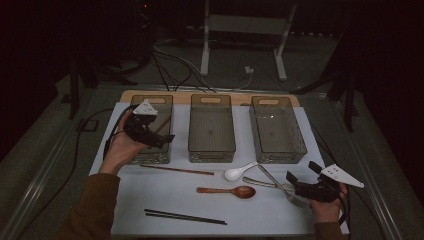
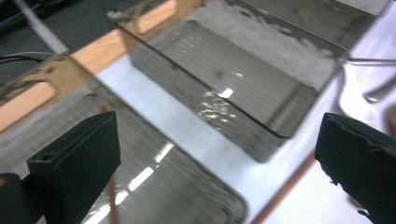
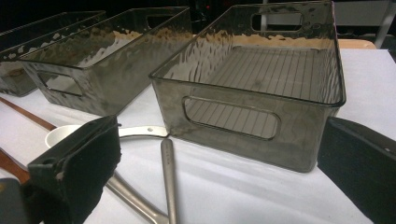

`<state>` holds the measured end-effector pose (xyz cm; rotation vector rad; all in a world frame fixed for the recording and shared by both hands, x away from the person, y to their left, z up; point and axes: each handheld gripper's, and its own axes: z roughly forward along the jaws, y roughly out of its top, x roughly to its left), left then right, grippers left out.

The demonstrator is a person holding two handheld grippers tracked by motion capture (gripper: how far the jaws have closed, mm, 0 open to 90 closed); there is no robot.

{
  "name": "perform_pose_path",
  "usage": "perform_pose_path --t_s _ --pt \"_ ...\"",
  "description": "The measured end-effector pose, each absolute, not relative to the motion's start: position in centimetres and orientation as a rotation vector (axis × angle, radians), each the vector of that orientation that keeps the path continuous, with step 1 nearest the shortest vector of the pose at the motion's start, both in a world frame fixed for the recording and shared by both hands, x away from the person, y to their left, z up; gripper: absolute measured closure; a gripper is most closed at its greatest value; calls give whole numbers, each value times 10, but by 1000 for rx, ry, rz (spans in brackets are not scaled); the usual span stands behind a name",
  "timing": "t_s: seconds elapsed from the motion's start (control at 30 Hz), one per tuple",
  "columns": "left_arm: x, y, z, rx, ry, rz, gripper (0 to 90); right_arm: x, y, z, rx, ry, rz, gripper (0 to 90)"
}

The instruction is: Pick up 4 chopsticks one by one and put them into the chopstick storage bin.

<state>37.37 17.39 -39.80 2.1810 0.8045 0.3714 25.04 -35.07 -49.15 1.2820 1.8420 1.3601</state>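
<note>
Three smoky clear bins stand in a row on a white mat [image 1: 300,220]: left bin [image 1: 161,156], middle bin [image 1: 211,127], right bin [image 1: 276,129]. My left gripper [image 1: 161,140] hovers over the left bin, open, with nothing between its jaws [image 2: 219,154]. A brown chopstick [image 1: 163,123] lies inside that bin [image 2: 112,193]. A second brown chopstick [image 1: 175,170] rests on the mat in front. My right gripper [image 1: 299,181] sits low at the mat's front right, open and empty [image 3: 219,158], facing the right bin [image 3: 252,88].
On the mat lie a white spoon [image 1: 239,172], a wooden spoon [image 1: 227,190], metal utensils [image 1: 274,183] and a pair of black chopsticks [image 1: 185,216]. Cables and a stand's legs [image 1: 204,55] lie beyond the table.
</note>
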Motion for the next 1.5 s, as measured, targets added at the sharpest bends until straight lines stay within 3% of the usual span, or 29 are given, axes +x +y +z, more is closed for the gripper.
perform_pose_path --t_s 0.37,0.7,1.33,1.5 --pt "358 148 -413 2277 689 304 21 250 -350 -492 1284 1843 1361 0" --pt "345 128 -425 2333 580 239 97 250 -350 -492 1287 1843 1361 0" --pt "341 119 -485 2510 535 181 347 250 -351 -492 1284 1842 1362 0" --pt "342 121 -487 2516 510 227 502 250 -351 -492 1283 1842 1361 0"
